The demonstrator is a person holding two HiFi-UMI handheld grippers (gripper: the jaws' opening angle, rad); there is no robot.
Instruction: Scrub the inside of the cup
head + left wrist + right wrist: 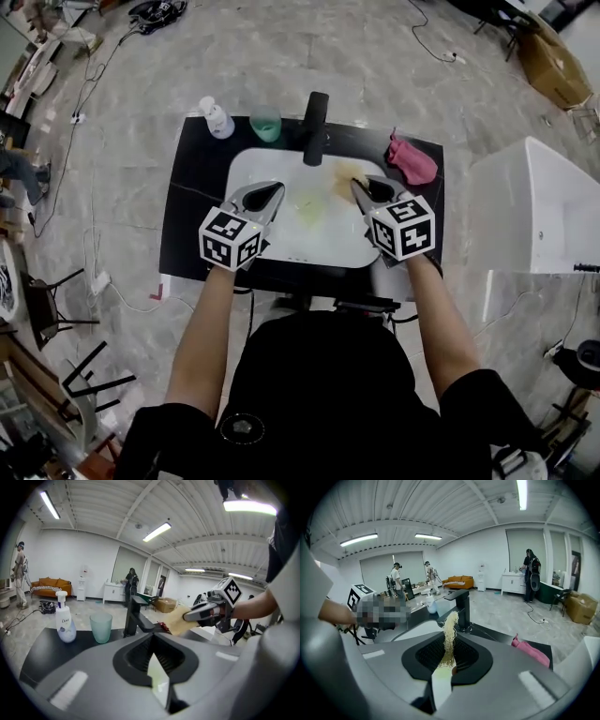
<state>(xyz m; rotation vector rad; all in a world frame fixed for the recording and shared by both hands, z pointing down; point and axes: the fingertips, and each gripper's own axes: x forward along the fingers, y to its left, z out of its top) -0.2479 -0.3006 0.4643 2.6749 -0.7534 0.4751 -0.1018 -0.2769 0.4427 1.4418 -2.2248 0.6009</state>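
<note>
Green cup [266, 125] standing well apart from both pairs of jaws

Head view: upright on the black tabletop [192, 178] behind the white sink [253, 169], between a soap bottle [217, 118] and the black faucet [316, 127]. Pink cloth [412, 161] at right. Left gripper [275, 192] and right gripper [359, 190] over the basin.

Left gripper view: jaws together, nothing between them.

Right gripper view: jaws clamped on a tan fibrous scrub pad [449, 625].
</note>
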